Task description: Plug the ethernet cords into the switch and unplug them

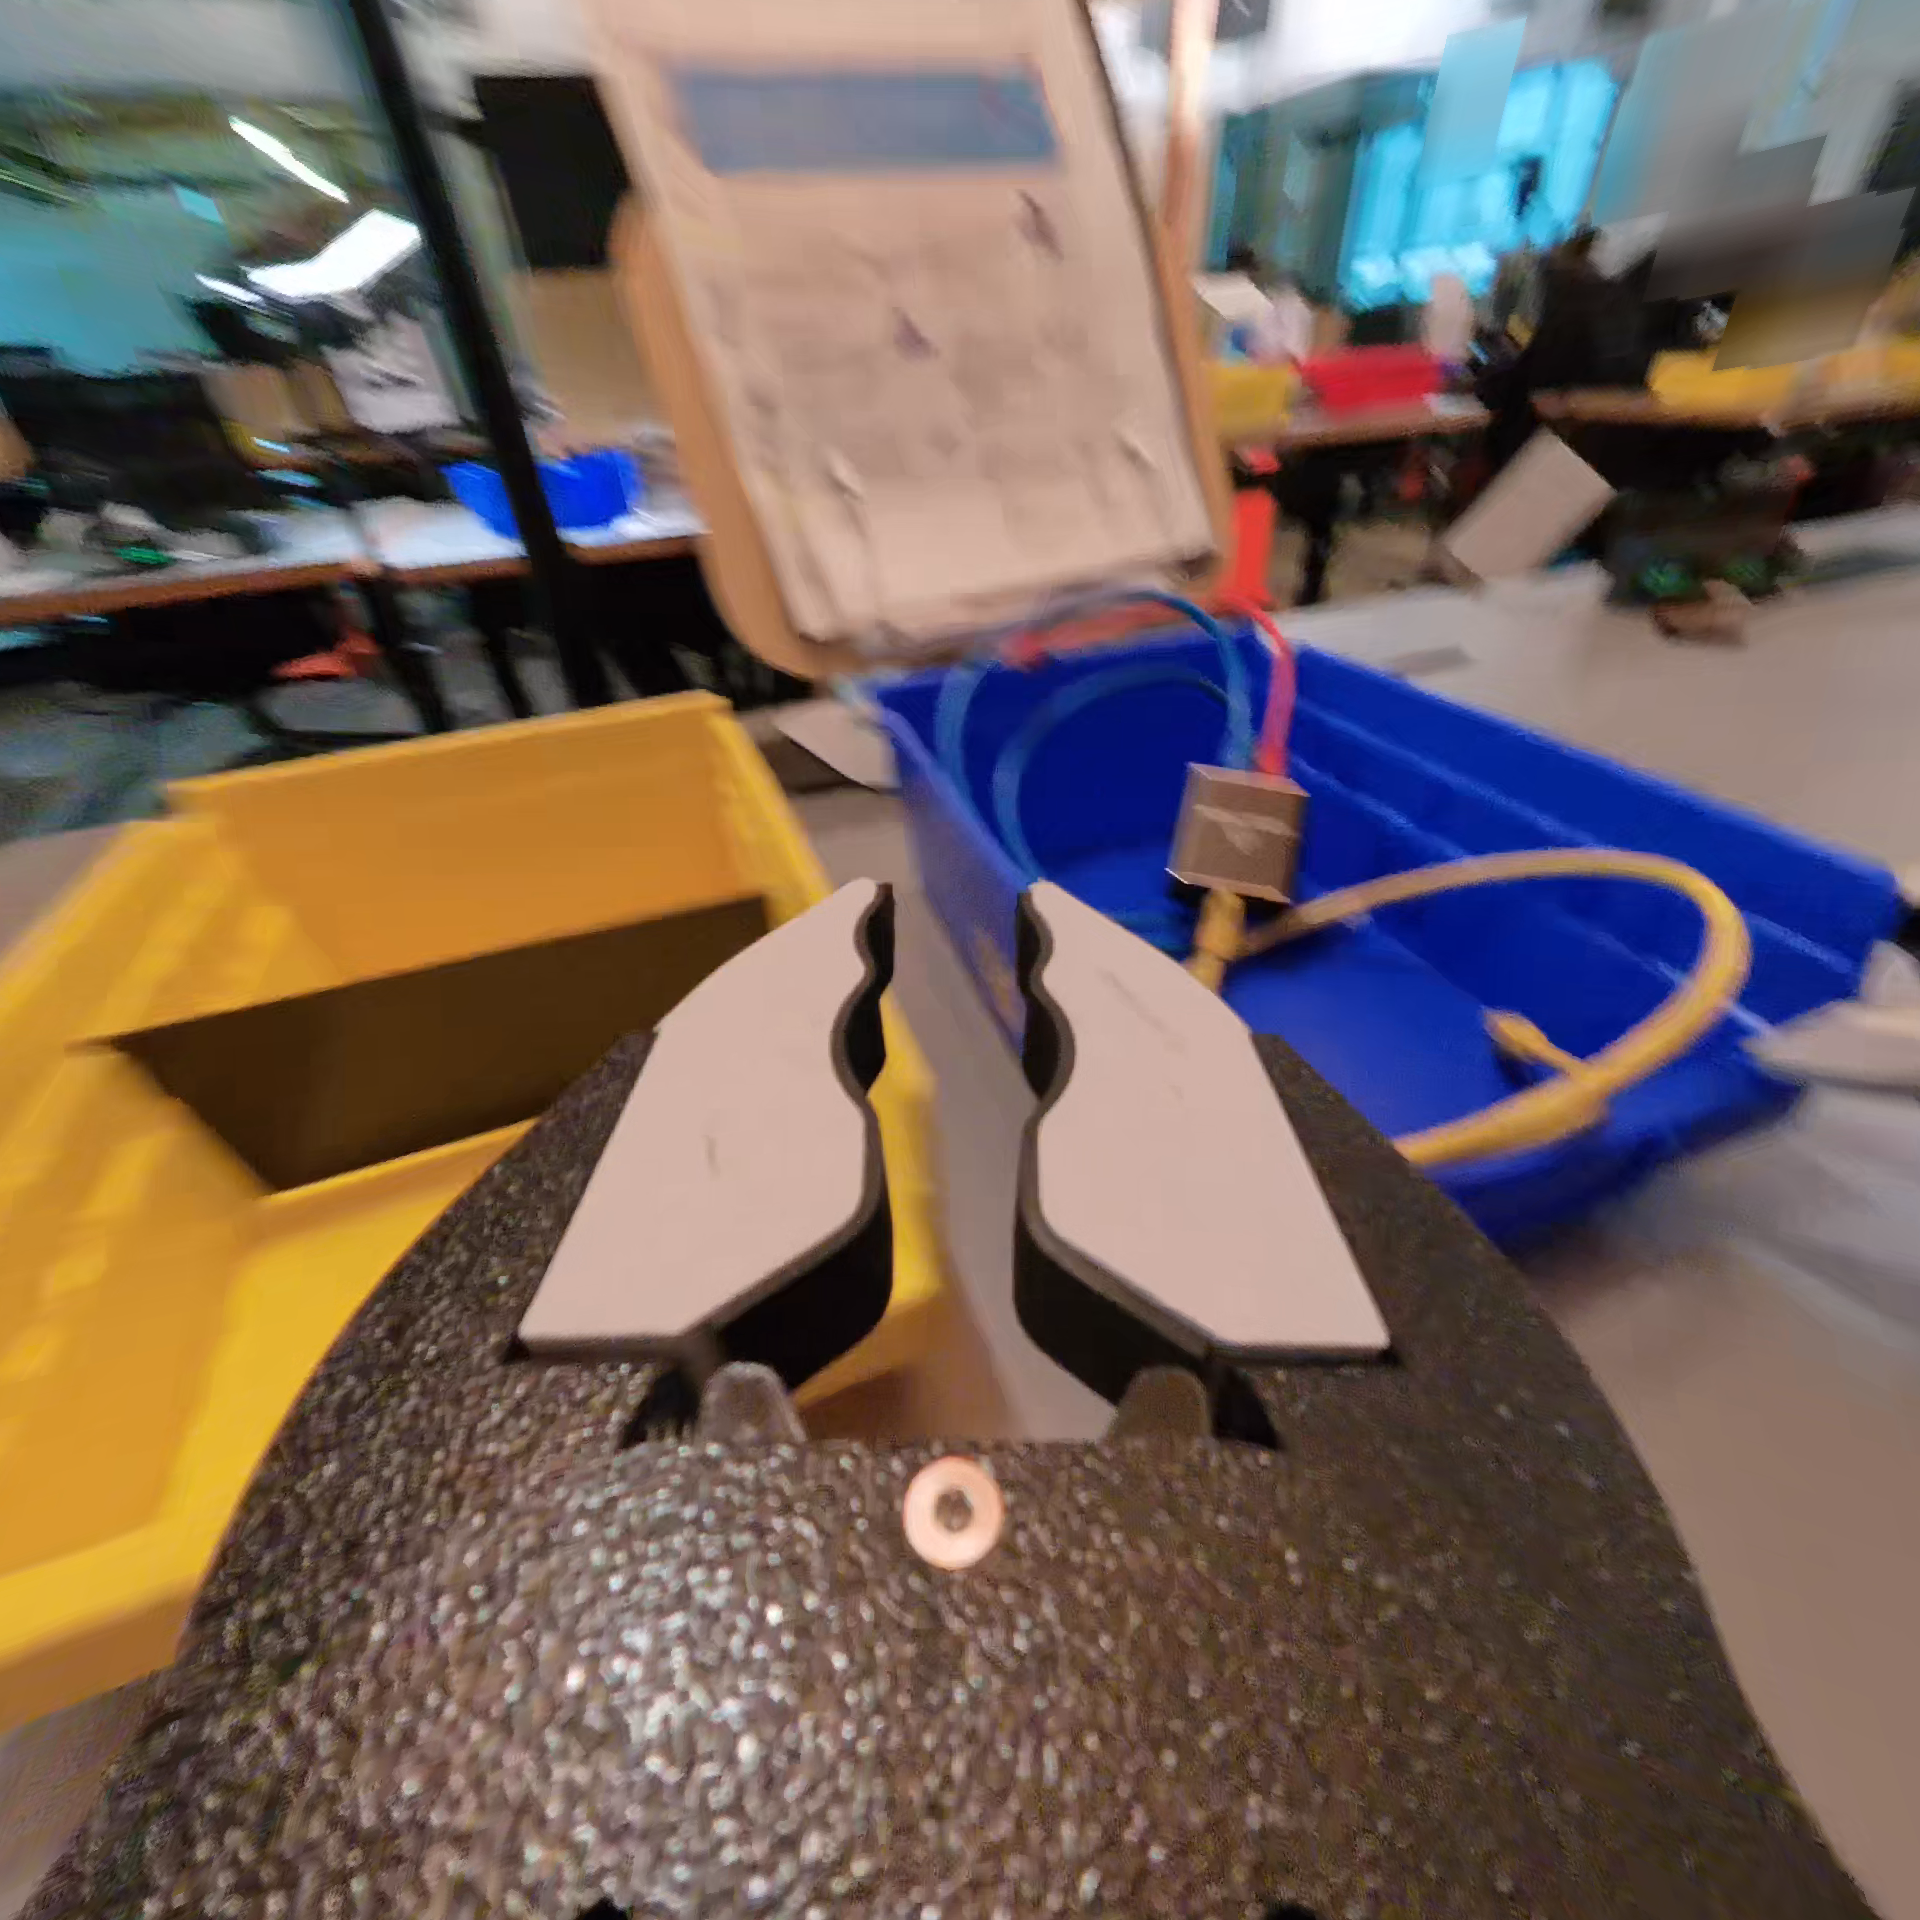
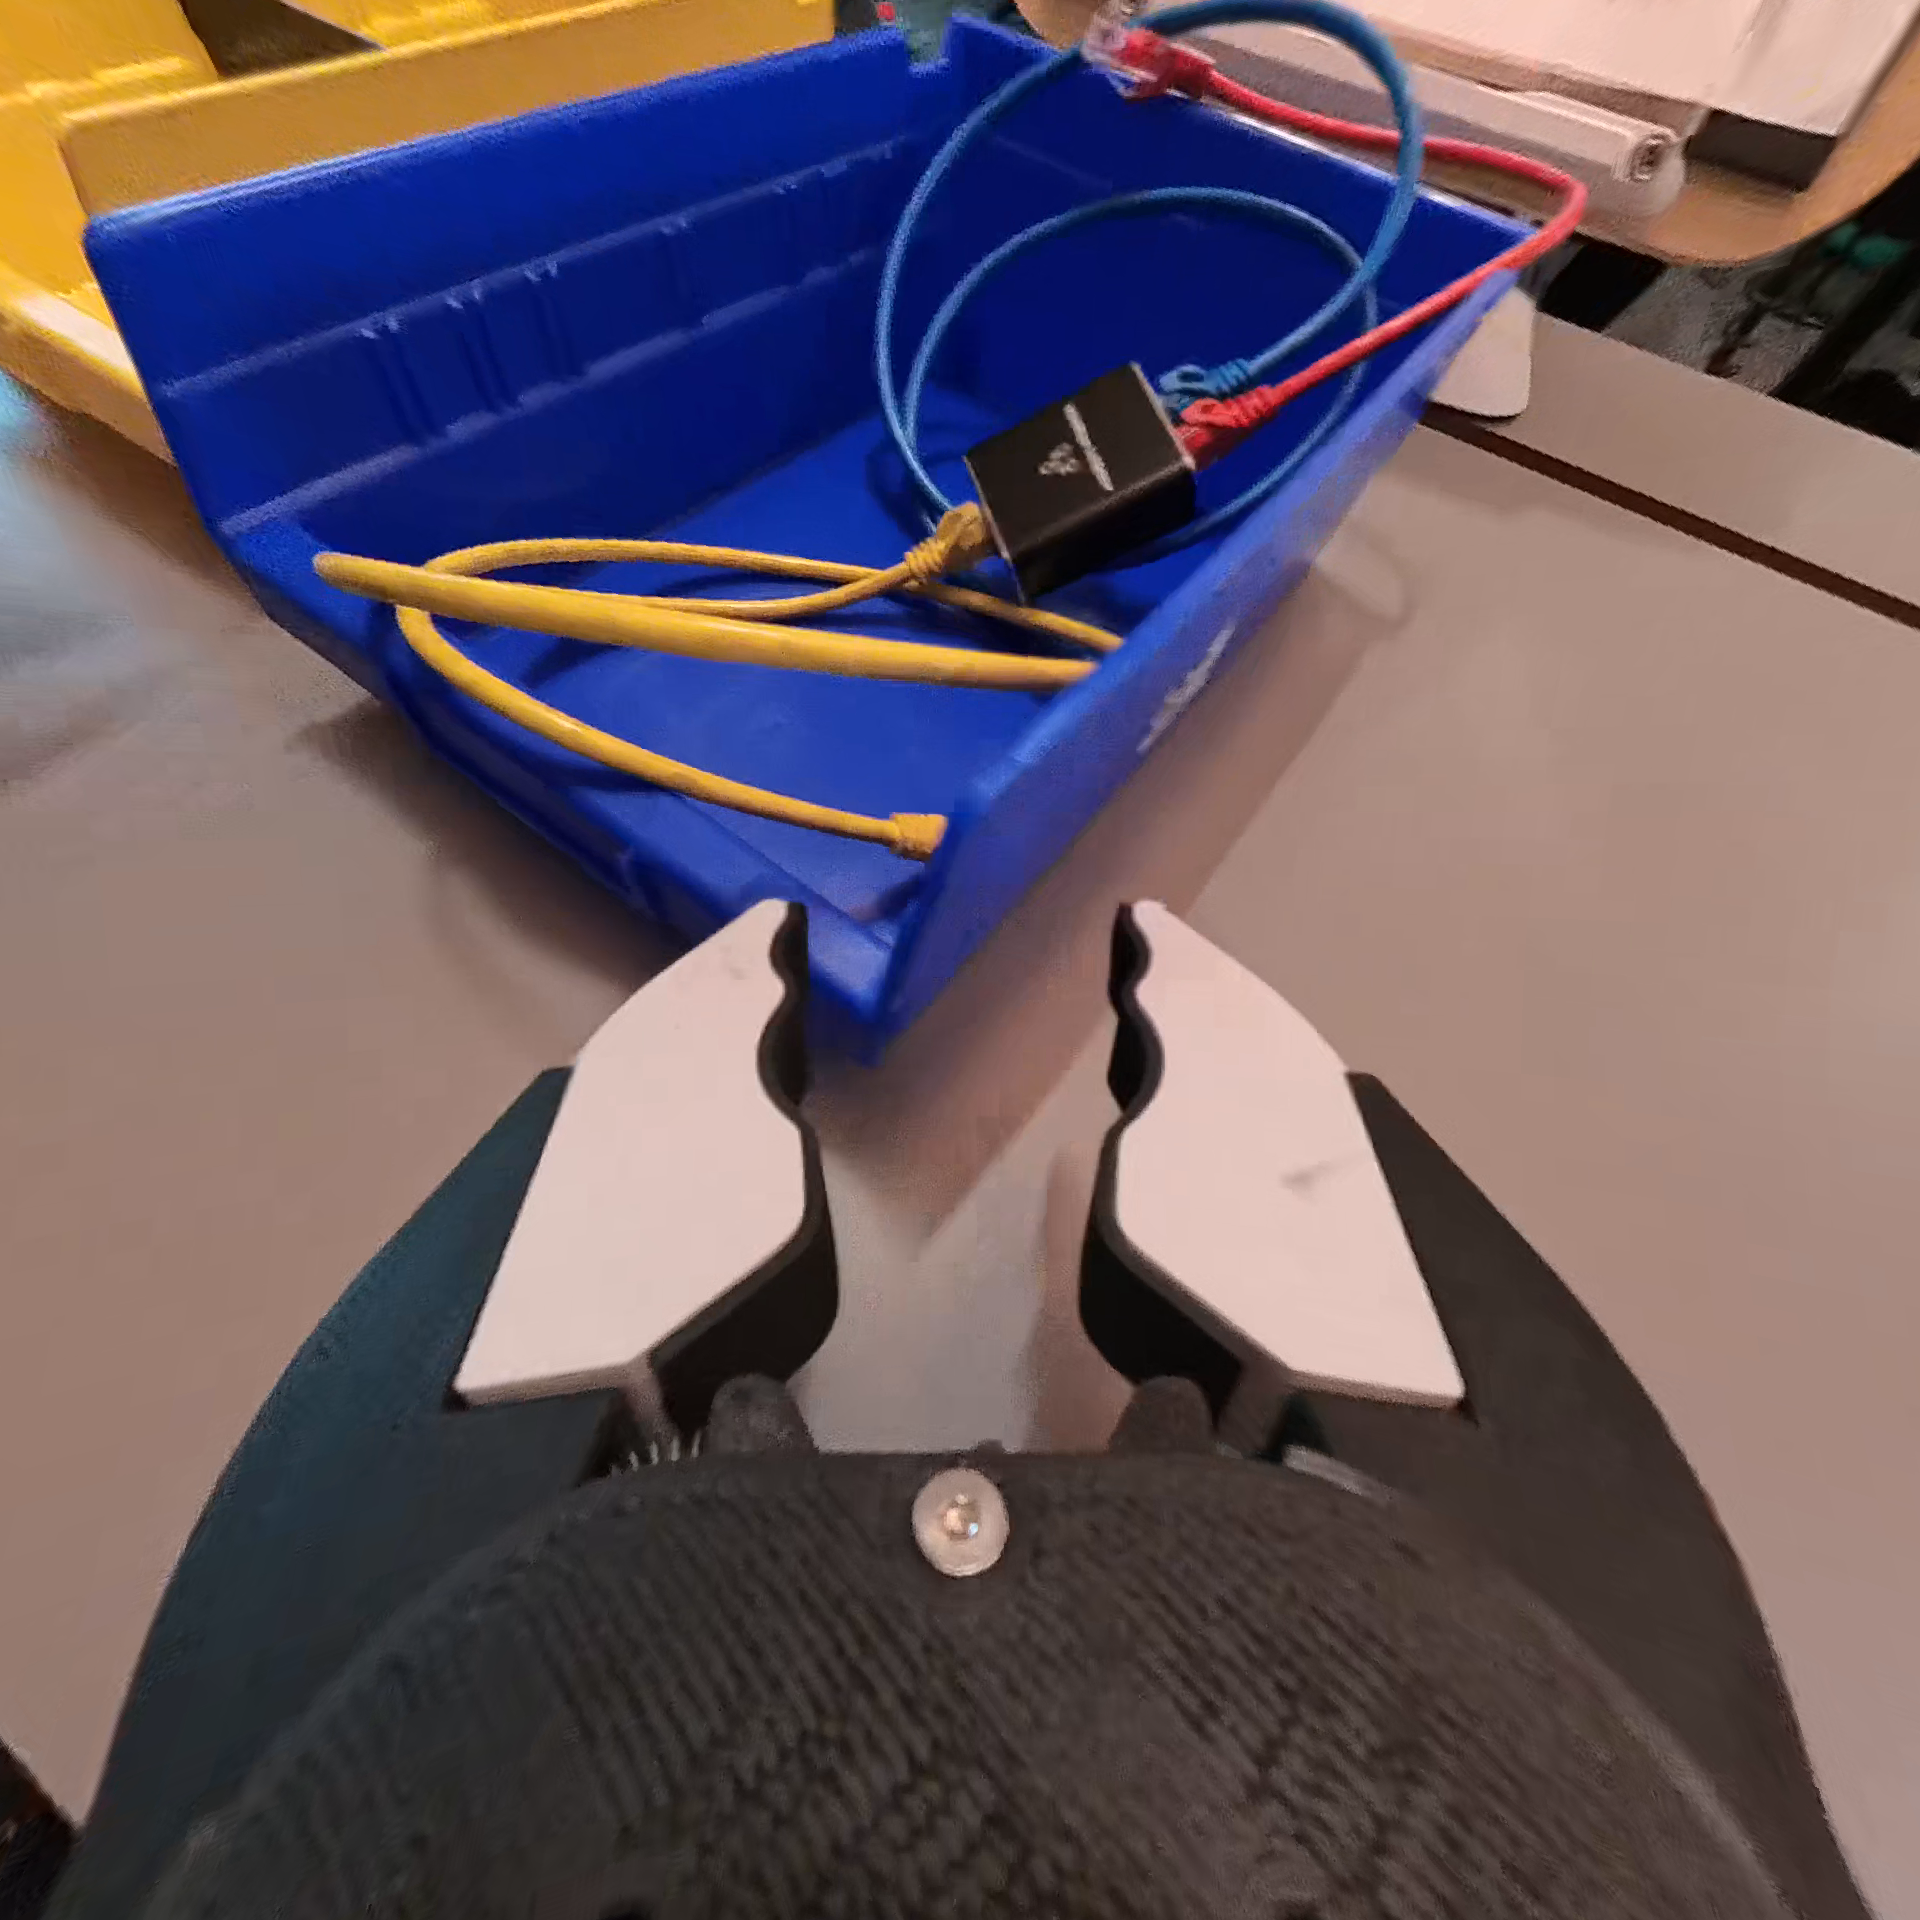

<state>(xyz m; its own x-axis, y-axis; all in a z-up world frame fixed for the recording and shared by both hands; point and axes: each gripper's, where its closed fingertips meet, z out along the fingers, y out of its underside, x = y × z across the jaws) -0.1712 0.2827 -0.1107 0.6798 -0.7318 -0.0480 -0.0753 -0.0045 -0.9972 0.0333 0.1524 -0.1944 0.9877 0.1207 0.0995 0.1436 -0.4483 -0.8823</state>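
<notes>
Switch: a small black metal box [image 2: 1081, 478] with smooth faces, lying inside the blue plastic bin [image 2: 499, 343]; it looks grey in the blurred left wrist view.
Cords: a yellow cord [image 2: 665, 634] is plugged in on one side, a blue cord [image 2: 1392, 208] and a red cord [image 2: 1455, 281] on the other; the red cord's free plug [image 2: 1138, 57] rests on the bin rim.
Left gripper [image 1: 956, 914]: fingers a little apart, holding nothing, above the gap between the yellow bin [image 1: 312, 935] and the blue one.
Right gripper [image 2: 956, 935]: fingers spread, empty, near the bin corner.
Only left view: a blurred workshop with tables, perhaps a cardboard flap [image 1: 914, 312].
Surface: a smooth grey table [image 2: 1558, 935].
</notes>
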